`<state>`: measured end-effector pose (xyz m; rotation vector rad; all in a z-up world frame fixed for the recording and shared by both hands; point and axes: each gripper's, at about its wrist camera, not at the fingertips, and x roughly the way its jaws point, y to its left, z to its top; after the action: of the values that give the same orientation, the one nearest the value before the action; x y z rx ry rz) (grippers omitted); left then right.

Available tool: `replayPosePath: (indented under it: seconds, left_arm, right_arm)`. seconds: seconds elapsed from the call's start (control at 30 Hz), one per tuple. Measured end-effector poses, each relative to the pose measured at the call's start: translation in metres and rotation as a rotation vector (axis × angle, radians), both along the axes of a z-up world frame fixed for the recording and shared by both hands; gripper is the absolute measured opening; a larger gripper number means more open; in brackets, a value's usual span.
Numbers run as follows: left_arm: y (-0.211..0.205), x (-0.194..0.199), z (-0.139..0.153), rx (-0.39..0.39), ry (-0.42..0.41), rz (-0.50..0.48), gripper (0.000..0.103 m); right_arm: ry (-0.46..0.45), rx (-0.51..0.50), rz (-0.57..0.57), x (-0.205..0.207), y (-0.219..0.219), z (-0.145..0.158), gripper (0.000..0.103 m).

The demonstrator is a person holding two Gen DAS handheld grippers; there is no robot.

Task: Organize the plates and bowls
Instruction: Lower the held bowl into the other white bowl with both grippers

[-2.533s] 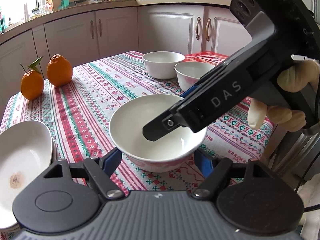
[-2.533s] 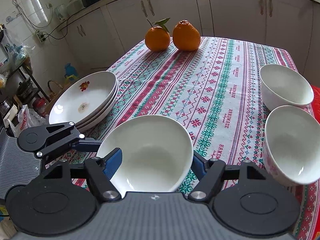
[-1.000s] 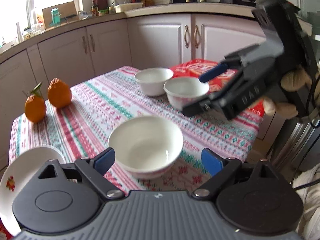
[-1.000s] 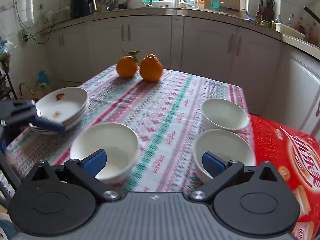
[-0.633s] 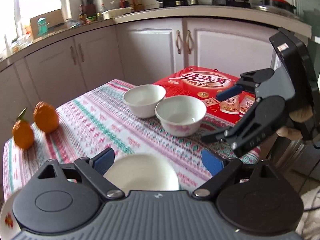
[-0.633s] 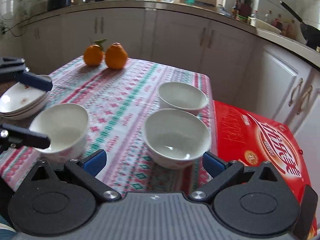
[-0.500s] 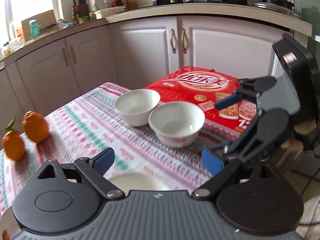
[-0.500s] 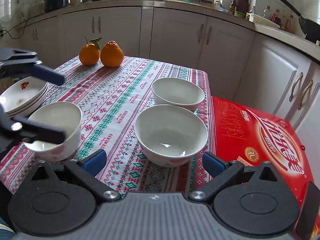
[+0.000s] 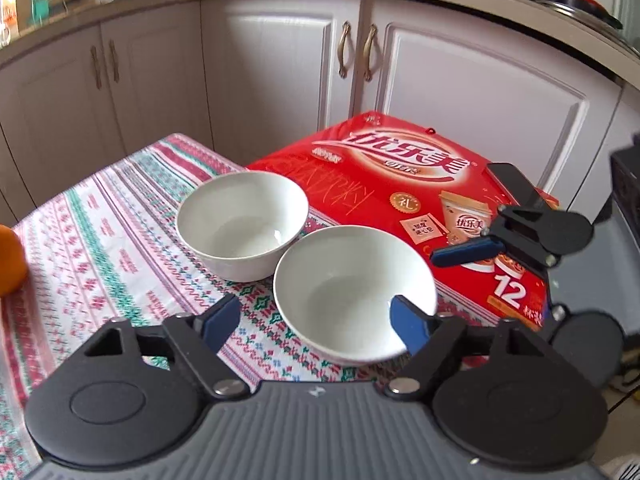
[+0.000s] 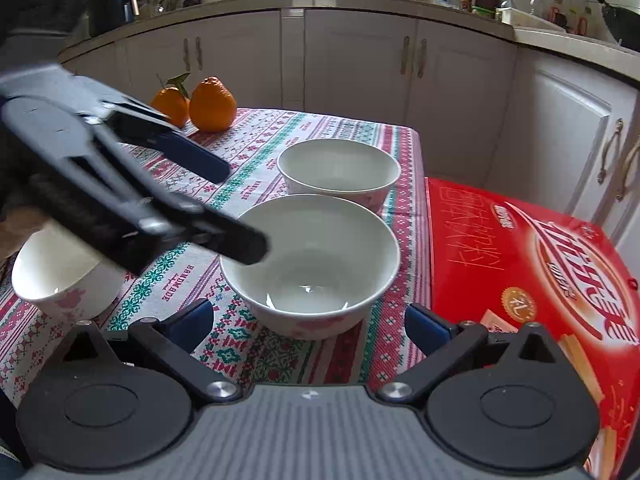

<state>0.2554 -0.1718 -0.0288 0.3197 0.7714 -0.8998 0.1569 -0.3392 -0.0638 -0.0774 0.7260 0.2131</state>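
Observation:
Two white bowls stand side by side on the patterned tablecloth beside a red box. My left gripper (image 9: pixel 316 320) hovers at the near bowl (image 9: pixel 352 292), its jaws closing; one blue pad (image 9: pixel 408 320) overlaps the bowl's right rim and the other sits out over the cloth, so neither presses. In the right wrist view the left gripper (image 10: pixel 224 204) reaches in from the left, its lower finger over the near bowl's (image 10: pixel 312 264) left rim. My right gripper (image 10: pixel 308 324) stands open just short of that bowl, and shows over the red box as the right gripper (image 9: pixel 466 216). The far bowl (image 9: pixel 240 224) (image 10: pixel 338 168) stands untouched.
A third bowl (image 10: pixel 60 276) sits at the table's left, partly hidden by the left gripper. Two oranges (image 10: pixel 212 104) lie at the far corner. The red box (image 9: pixel 400 184) (image 10: pixel 520 272) abuts the table's right edge. White cabinets stand behind.
The left gripper swung away from the lone bowl over to the pair by the red box, and its jaws narrowed. The right gripper dropped closer to the near bowl.

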Motion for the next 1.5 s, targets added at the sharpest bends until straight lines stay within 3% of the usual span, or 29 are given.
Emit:
replayPosePath:
  seconds: [0.43,0.77,0.83,1.5]
  left_arm:
    - [-0.018,0.03,-0.017,0.031,0.086,-0.019,0.063]
    - [-0.028,0.033,-0.017,0.034,0.091,-0.048,0.058]
    - [-0.03,0.034,-0.017,0.036,0.095,-0.056,0.053]
    - [-0.012,0.007,0.002,0.017,0.08,-0.038,0.052]
  right_arm:
    - [-0.002,-0.009,0.05,0.011,-0.003,-0.002,0.092]
    - [-0.002,-0.011,0.05,0.014,-0.003,-0.001,0.09]
    - [-0.001,-0.012,0.05,0.014,-0.003,-0.001,0.09]
    - [0.016,0.012,0.073,-0.004,0.007,0.014,0.089]
